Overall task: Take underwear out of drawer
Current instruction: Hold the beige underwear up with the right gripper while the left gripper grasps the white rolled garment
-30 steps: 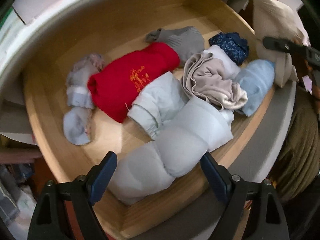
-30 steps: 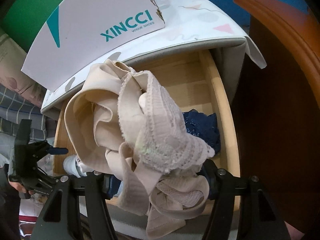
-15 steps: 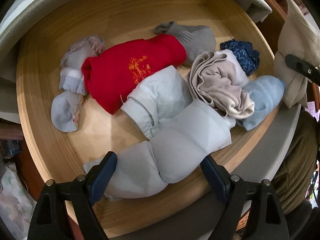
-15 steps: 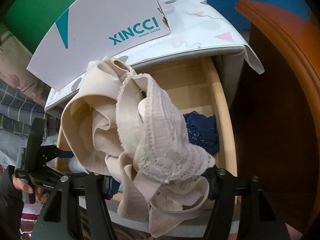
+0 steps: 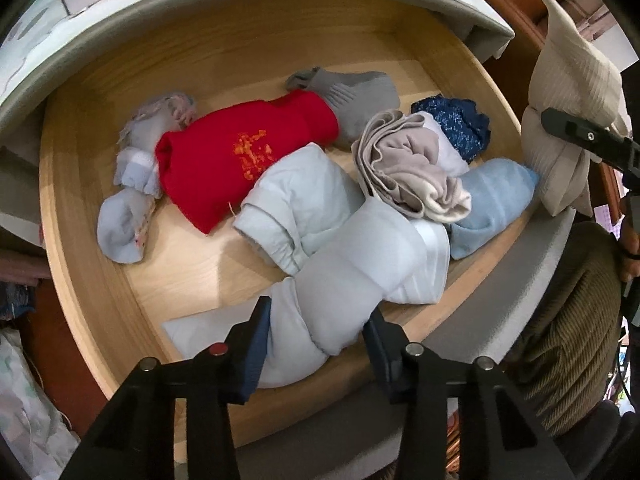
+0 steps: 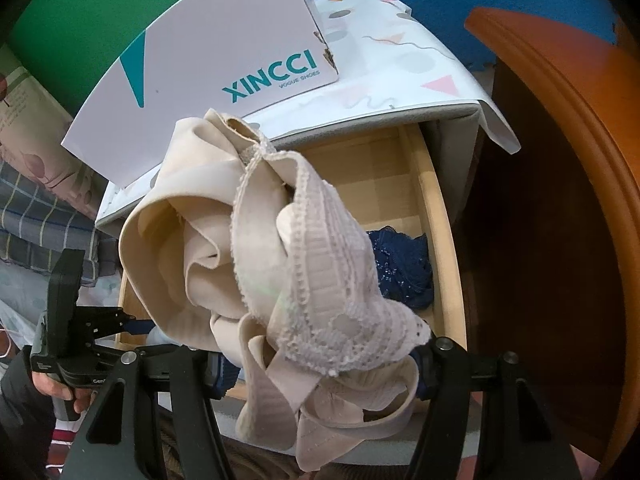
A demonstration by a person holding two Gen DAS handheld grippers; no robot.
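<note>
Your left gripper (image 5: 318,340) pointed steeply down into the wooden drawer (image 5: 100,304), and its jaws were closing around the pale grey rolled underwear (image 5: 336,304) at the near edge. The roll sat between the two blue pads (image 5: 260,328), and both pads seemed to touch its sides already, though I cannot tell how firmly. Just beyond this roll lay a light blue-white roll (image 5: 300,204), and further from the gripper the red garment with an orange print (image 5: 240,160). To the right of these were a beige bundle (image 5: 408,168), a light blue roll (image 5: 492,204) and a dark navy lace piece (image 5: 456,128).

Your right gripper (image 6: 320,364) was closed halfway on a beige lace-trimmed underwear (image 6: 256,268), held up in front of the drawer. Behind it a white XINCCI shoe box (image 6: 208,72) stood on the cabinet top.
</note>
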